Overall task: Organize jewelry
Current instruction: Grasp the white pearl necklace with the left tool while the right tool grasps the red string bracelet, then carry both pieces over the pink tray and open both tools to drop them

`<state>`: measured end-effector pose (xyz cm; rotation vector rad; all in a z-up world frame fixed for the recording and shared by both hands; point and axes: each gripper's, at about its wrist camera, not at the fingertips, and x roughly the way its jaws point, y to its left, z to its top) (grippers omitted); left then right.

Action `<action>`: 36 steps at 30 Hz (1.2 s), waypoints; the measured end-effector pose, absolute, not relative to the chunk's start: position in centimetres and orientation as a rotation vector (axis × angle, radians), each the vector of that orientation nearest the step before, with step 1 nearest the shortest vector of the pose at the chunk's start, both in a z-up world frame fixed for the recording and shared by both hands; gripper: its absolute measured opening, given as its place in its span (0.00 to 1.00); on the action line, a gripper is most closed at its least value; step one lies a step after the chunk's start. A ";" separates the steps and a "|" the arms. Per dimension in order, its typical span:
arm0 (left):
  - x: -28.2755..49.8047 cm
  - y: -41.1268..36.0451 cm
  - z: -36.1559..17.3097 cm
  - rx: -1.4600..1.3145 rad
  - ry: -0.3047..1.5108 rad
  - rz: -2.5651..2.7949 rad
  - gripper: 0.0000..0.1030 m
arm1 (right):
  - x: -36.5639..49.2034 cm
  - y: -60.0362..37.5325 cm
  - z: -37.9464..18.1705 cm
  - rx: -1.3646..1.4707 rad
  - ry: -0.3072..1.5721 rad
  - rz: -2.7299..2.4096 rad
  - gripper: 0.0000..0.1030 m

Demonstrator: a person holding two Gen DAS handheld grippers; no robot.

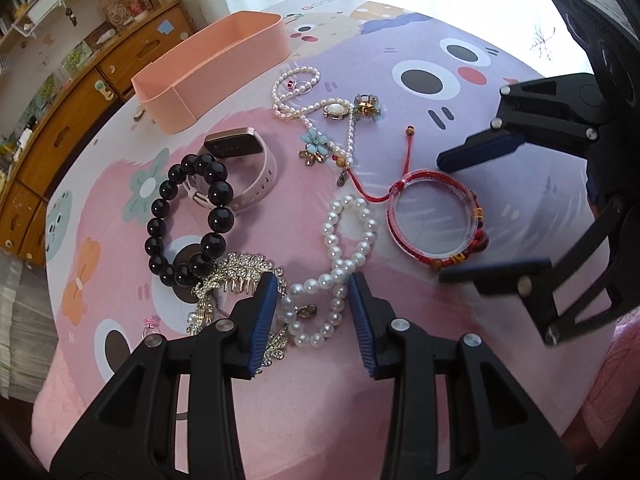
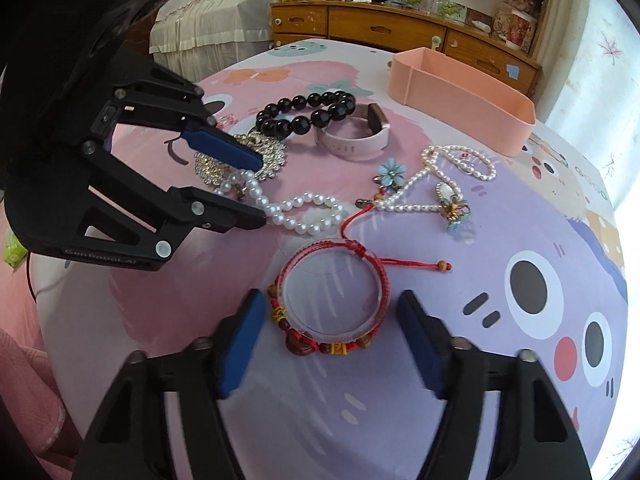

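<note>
The red bracelet (image 2: pixel 334 296) lies flat, its cord pointing right, between the right gripper (image 2: pixel 332 340)'s spread jaws. The left gripper (image 1: pixel 314 308)'s jaws stand apart around big pearls (image 1: pixel 344 256); only the left view shows the gap.

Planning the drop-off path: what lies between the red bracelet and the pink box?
In the left wrist view, the small-pearl necklace with its flower charms lies between the red bracelet and the pink box, plus bare cloth.
</note>
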<state>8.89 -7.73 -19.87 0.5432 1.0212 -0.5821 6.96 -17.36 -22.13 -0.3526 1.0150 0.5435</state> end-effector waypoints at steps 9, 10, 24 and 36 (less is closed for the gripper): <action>8.8 -8.1 -19.9 0.500 1.042 -0.629 0.06 | 5.9 -18.6 -21.8 -0.308 1.049 0.486 0.58; 8.8 -8.1 -19.9 0.493 1.044 -0.630 0.05 | 5.9 -18.9 -21.7 -0.290 1.057 0.477 0.58; 9.5 -6.1 -13.3 0.221 0.974 -0.570 0.05 | 6.6 -22.9 -16.4 0.037 1.064 0.306 0.58; 14.9 -4.5 -2.2 0.007 0.830 -0.518 0.05 | 14.6 -23.2 -7.3 0.057 0.934 0.258 0.58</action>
